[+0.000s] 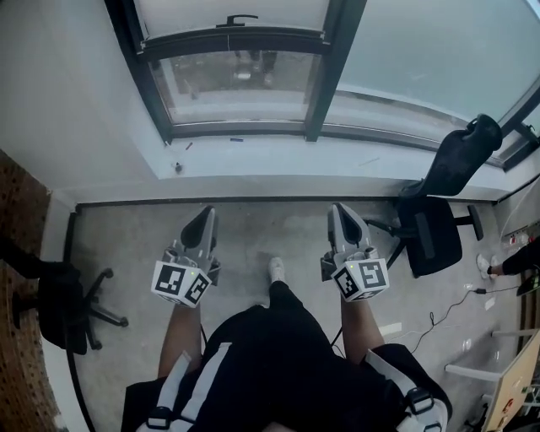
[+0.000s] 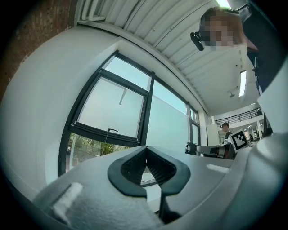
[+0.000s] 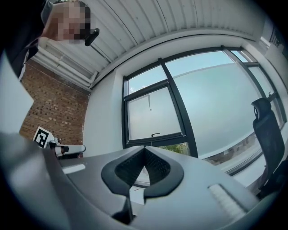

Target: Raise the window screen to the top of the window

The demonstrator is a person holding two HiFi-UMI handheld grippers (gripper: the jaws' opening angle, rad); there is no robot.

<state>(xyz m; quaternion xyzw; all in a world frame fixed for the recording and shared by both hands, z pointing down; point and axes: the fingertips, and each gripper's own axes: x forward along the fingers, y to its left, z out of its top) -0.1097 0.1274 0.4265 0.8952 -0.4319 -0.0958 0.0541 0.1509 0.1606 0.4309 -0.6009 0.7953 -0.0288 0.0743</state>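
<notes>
The window has a dark frame and stands ahead of me above a white sill. Its frosted screen covers the upper pane. The screen's dark bottom bar carries a small handle, with clear glass and greenery below it. The handle also shows in the right gripper view. My left gripper and right gripper are held side by side over the floor, short of the sill and apart from the window. Both are shut with nothing between the jaws, as their own views show.
A black office chair stands at the right by the sill. Another chair stands at the left beside a brick wall. A cable lies on the floor at the right. A person stands far off.
</notes>
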